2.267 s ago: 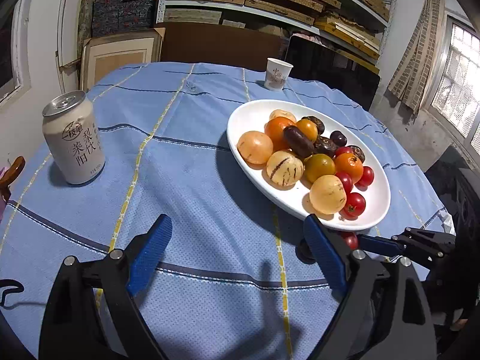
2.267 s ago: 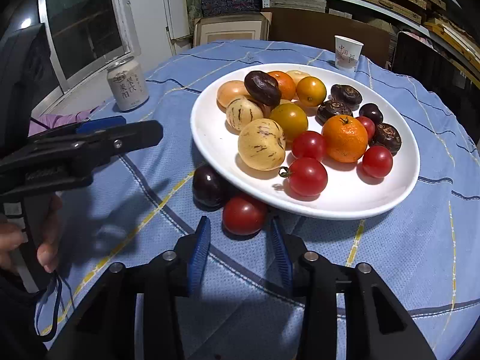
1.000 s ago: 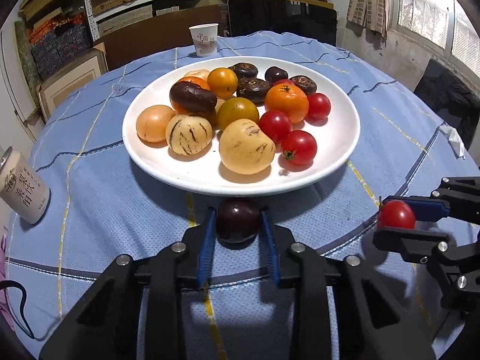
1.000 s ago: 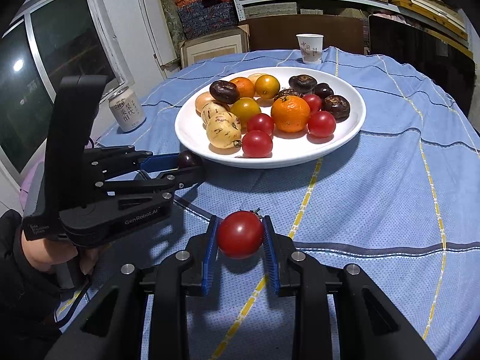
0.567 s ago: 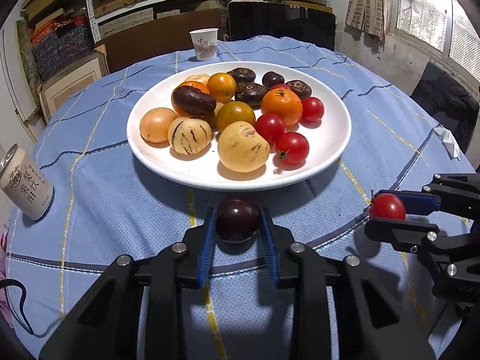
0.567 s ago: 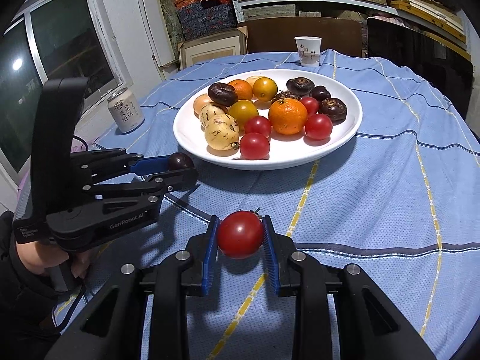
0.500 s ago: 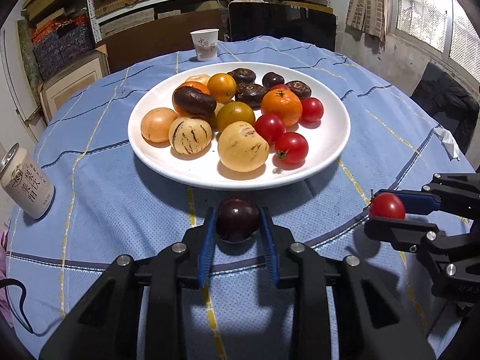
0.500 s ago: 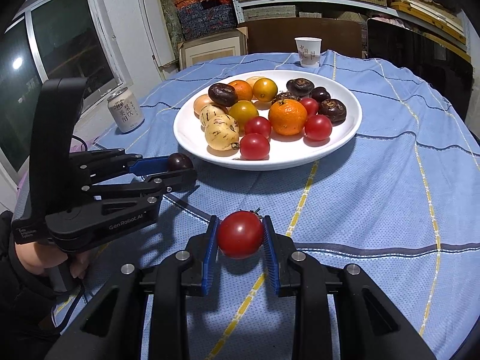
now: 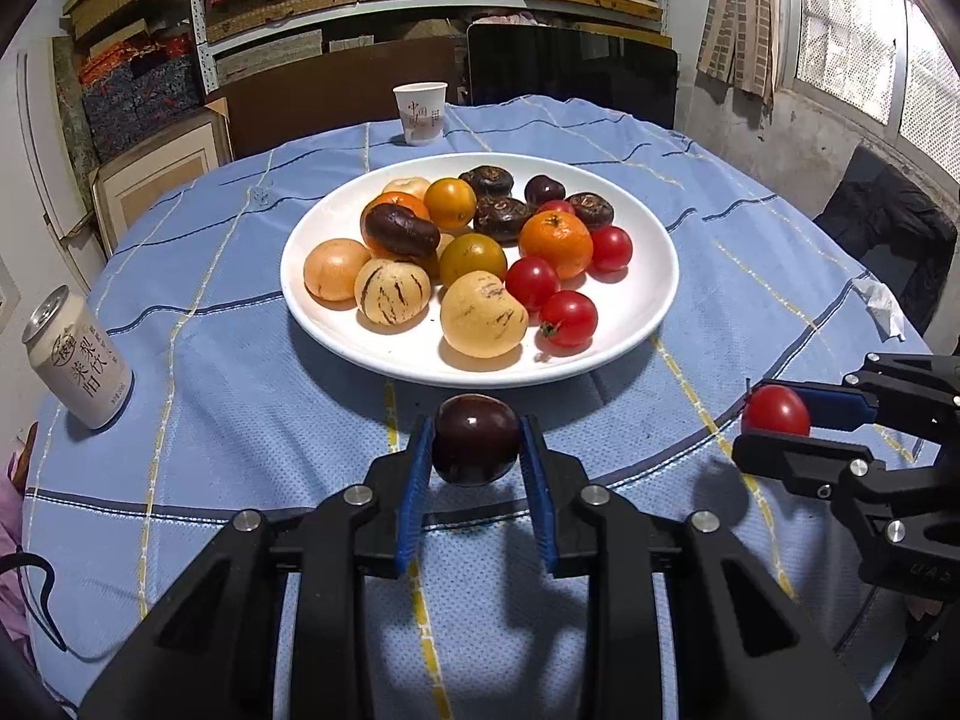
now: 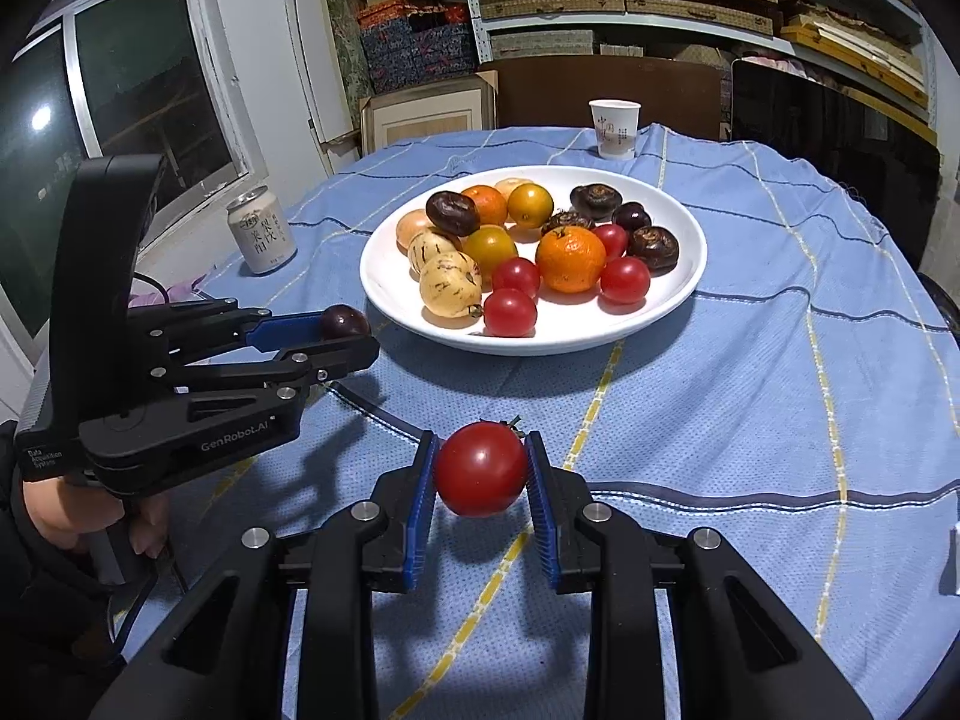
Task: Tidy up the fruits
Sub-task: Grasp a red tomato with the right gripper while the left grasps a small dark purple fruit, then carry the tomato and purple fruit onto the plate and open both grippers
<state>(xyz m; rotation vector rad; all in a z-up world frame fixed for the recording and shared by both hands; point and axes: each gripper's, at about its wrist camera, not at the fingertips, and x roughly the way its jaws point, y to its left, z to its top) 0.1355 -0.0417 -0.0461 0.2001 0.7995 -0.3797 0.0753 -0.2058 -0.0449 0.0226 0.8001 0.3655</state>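
A white plate (image 9: 648, 306) (image 10: 678, 300) in the middle of the blue-clothed table holds several fruits: red tomatoes, an orange, striped pale melons and dark fruits. My left gripper (image 9: 476, 450) (image 10: 345, 333) is shut on a dark purple plum (image 9: 476, 447) (image 10: 344, 321), held above the cloth just in front of the plate's near rim. My right gripper (image 10: 480, 471) (image 9: 774, 420) is shut on a red tomato (image 10: 481, 469) (image 9: 776, 411), lifted off the cloth to the right of the left gripper and short of the plate.
A drink can (image 9: 78, 360) (image 10: 261, 231) stands left of the plate. A paper cup (image 9: 420, 113) (image 10: 615, 128) sits at the table's far edge. A crumpled tissue (image 9: 879, 306) lies at the right edge. Shelves, boxes and a dark screen stand behind the table.
Both grippers closed on the plum and the tomato, which lay on the cloth, and lifted them. Over the last second the left gripper rose slightly with the plum; the right barely moved.
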